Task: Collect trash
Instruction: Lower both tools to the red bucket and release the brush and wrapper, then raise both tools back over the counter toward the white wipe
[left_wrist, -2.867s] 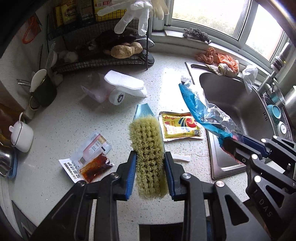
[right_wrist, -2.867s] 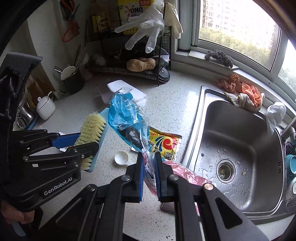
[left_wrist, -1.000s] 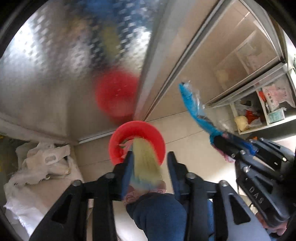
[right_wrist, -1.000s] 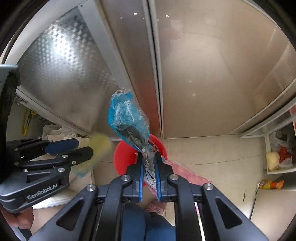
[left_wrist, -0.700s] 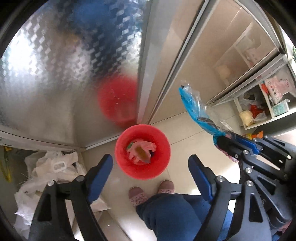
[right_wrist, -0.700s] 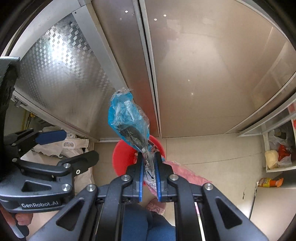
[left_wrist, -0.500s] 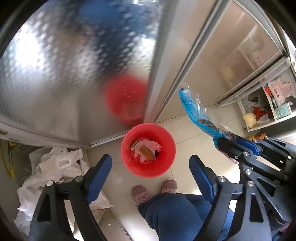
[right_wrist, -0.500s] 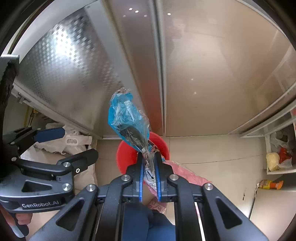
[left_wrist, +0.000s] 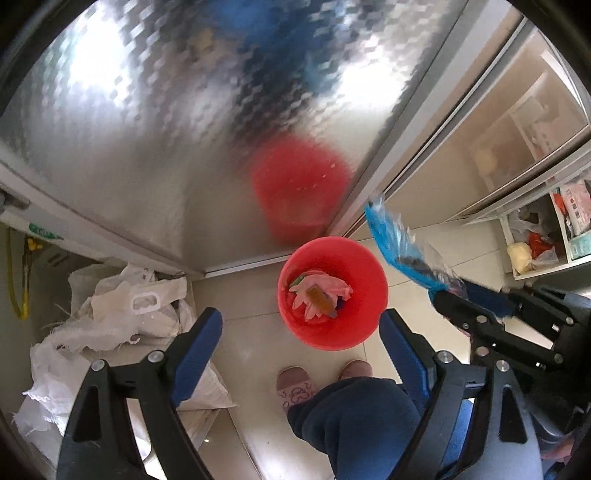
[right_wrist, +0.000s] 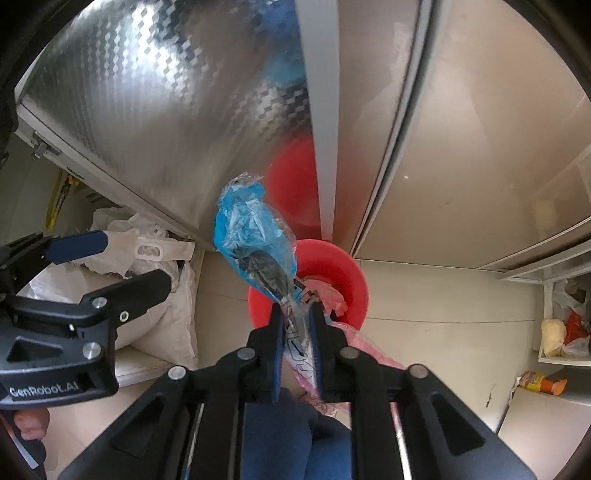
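A red bucket (left_wrist: 373, 273) stands on the tiled floor below both grippers, against a metal cabinet door. Inside it lie pink rubbish and the yellow brush (left_wrist: 319, 298). My left gripper (left_wrist: 301, 343) is open and empty, its blue pads wide apart on either side of the bucket. My right gripper (right_wrist: 297, 321) hangs over the bucket (right_wrist: 354, 269); its jaws are opening with the crumpled blue plastic wrapper (right_wrist: 255, 232) still between the pads and sticking out over the rim. In the left wrist view the wrapper (left_wrist: 395, 240) juts from the right gripper (left_wrist: 436, 295).
White sacks and plastic bags (left_wrist: 122, 314) are heaped on the floor left of the bucket. A person's slippers (left_wrist: 295, 387) and blue trouser leg (left_wrist: 351, 417) are just in front of it. Low shelves with packets (left_wrist: 535, 251) stand at the right.
The left jaws spread wide and the brush dropped from them into the red bucket. Both grippers shifted, so the bucket now sits further right. The right jaws have parted slightly around the wrapper.
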